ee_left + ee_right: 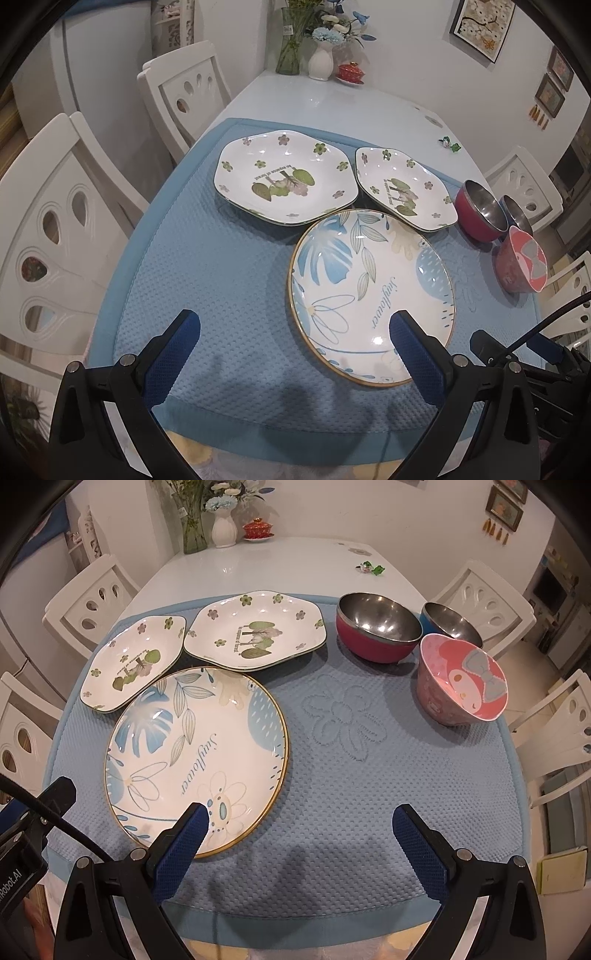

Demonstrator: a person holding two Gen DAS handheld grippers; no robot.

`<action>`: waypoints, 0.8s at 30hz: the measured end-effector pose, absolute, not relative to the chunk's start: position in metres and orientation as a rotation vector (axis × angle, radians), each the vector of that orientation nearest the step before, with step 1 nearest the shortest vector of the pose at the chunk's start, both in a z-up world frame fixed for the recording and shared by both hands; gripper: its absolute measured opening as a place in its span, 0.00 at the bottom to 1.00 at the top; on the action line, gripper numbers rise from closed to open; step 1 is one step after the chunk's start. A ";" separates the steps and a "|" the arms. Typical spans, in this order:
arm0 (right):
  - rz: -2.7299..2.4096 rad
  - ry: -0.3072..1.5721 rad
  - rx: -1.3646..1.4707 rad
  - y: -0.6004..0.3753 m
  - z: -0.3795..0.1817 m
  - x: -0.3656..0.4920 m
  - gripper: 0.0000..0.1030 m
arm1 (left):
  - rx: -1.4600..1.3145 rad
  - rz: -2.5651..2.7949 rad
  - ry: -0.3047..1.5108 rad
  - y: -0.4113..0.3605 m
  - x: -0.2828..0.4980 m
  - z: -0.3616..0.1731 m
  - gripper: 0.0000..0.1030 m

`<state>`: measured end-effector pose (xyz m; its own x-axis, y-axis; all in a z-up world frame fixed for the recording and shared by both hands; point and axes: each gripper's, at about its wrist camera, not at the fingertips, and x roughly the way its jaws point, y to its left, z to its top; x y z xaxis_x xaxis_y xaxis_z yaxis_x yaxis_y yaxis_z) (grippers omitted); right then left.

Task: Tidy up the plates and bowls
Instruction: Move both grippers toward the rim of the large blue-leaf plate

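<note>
A round blue-leaf plate [369, 291] [195, 753] lies on the blue mat [207, 273] [351, 794]. Behind it lie two hexagonal flower plates, one on the left [284, 175] [129, 664] and one on the right [404, 188] [255, 631]. A red steel bowl [478, 210] [376, 631], a blue steel bowl [517, 214] [450, 622] and a pink cartoon bowl [521, 264] [461, 679] stand at the right. My left gripper [295, 332] is open and empty above the mat's near edge, its right finger over the round plate. My right gripper [299, 823] is open and empty, its left finger over that plate's rim.
White chairs [55, 236] [480, 598] surround the white table [332, 103] [258, 565]. Flower vases [319, 61] [223, 530] and a red lidded cup [351, 72] [258, 528] stand at the table's far end. A small green trinket [369, 568] lies on the table.
</note>
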<state>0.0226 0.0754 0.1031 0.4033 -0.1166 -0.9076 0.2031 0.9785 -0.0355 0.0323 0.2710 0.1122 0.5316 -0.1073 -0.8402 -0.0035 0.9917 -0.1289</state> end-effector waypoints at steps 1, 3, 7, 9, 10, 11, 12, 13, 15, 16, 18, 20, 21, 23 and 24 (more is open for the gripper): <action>-0.202 1.140 0.087 0.075 0.103 0.022 0.96 | -0.119 -0.062 1.009 0.271 0.032 0.112 0.99; -0.201 1.143 0.091 0.075 0.102 0.022 0.96 | -0.119 -0.062 1.009 0.271 0.032 0.112 0.99; -0.201 1.150 0.096 0.075 0.100 0.022 0.96 | -0.118 -0.061 1.011 0.270 0.032 0.110 0.99; -0.201 1.153 0.097 0.074 0.098 0.023 0.96 | -0.115 -0.060 1.016 0.269 0.032 0.108 0.99; -0.201 1.156 0.096 0.074 0.096 0.024 0.96 | -0.113 -0.061 1.019 0.269 0.032 0.106 0.99; -0.204 1.159 0.094 0.073 0.095 0.024 0.96 | -0.109 -0.058 1.023 0.269 0.033 0.105 0.99; -0.209 1.162 0.096 0.072 0.094 0.025 0.96 | -0.106 -0.055 1.026 0.269 0.034 0.104 0.99; -0.213 1.163 0.102 0.069 0.094 0.025 0.96 | -0.107 -0.054 1.028 0.270 0.034 0.103 0.99; -0.219 1.163 0.109 0.066 0.094 0.026 0.96 | -0.116 -0.050 1.027 0.271 0.035 0.103 0.99; -0.223 1.163 0.111 0.065 0.094 0.027 0.96 | -0.118 -0.049 1.028 0.272 0.036 0.103 0.99; -0.223 1.159 0.115 0.064 0.095 0.029 0.96 | -0.119 -0.048 1.027 0.272 0.037 0.104 0.99; -0.220 1.156 0.112 0.064 0.096 0.030 0.96 | -0.118 -0.050 1.028 0.271 0.038 0.103 0.99; -0.217 1.157 0.106 0.064 0.095 0.031 0.96 | -0.115 -0.052 1.029 0.271 0.039 0.102 0.99; -0.210 1.161 0.099 0.063 0.091 0.034 0.96 | -0.096 -0.061 1.031 0.269 0.042 0.098 0.99; -0.202 1.164 0.104 0.062 0.088 0.036 0.96 | -0.093 -0.077 1.032 0.269 0.045 0.095 0.99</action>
<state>0.0357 0.0616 0.0885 0.3801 -0.1043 -0.9190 0.2115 0.9771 -0.0234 0.0445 0.2691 0.0945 0.5114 -0.1077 -0.8526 0.0204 0.9934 -0.1132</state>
